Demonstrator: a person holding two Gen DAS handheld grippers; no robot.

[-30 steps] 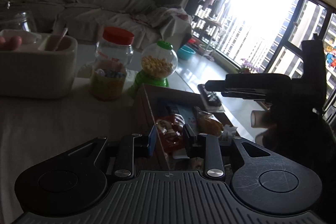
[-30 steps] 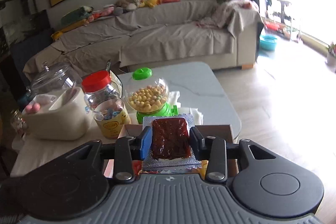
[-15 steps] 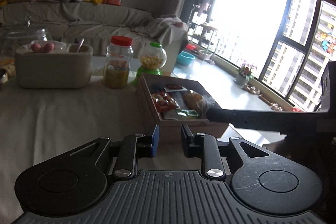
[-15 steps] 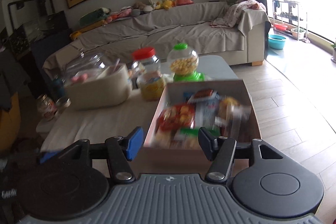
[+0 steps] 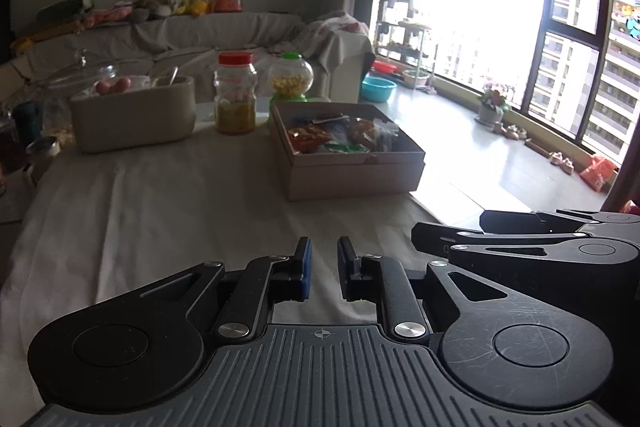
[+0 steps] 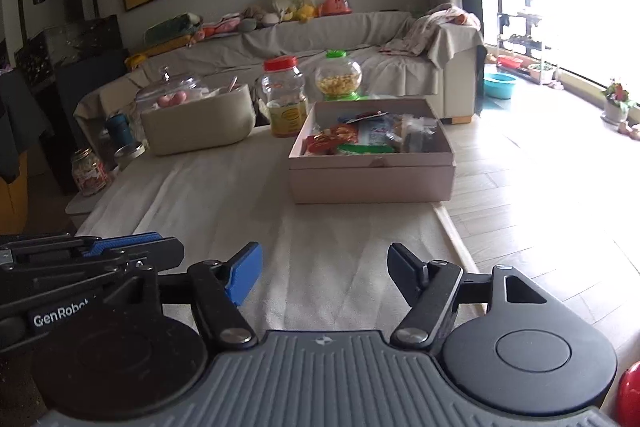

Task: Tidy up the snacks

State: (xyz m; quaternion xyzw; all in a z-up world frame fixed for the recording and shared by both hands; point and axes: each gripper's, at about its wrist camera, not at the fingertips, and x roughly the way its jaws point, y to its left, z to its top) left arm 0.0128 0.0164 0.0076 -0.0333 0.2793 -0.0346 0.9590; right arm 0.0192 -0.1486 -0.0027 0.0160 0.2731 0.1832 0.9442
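Observation:
A beige cardboard box (image 5: 352,179) (image 6: 372,181) stands on the cloth-covered table and holds several snack packets (image 5: 332,137) (image 6: 368,137). My left gripper (image 5: 322,269) hovers low over the near part of the table, well short of the box; its jaws stand a narrow gap apart and hold nothing. My right gripper (image 6: 324,273) is wide open and empty, also at the near end of the table. Each gripper shows beside the other: the right one in the left wrist view (image 5: 520,239), the left one in the right wrist view (image 6: 88,251).
Behind the box stand a red-lidded jar (image 6: 284,103), a green candy dispenser (image 6: 338,77) and a beige tub (image 6: 198,123). Small jars (image 6: 90,171) sit at the table's left edge. The table's right edge (image 6: 452,227) drops to the floor. A sofa (image 6: 320,39) lies beyond.
The right gripper has let go of the dark red snack packet into the box and opened wide. Both grippers have pulled back from the box to the near end of the table.

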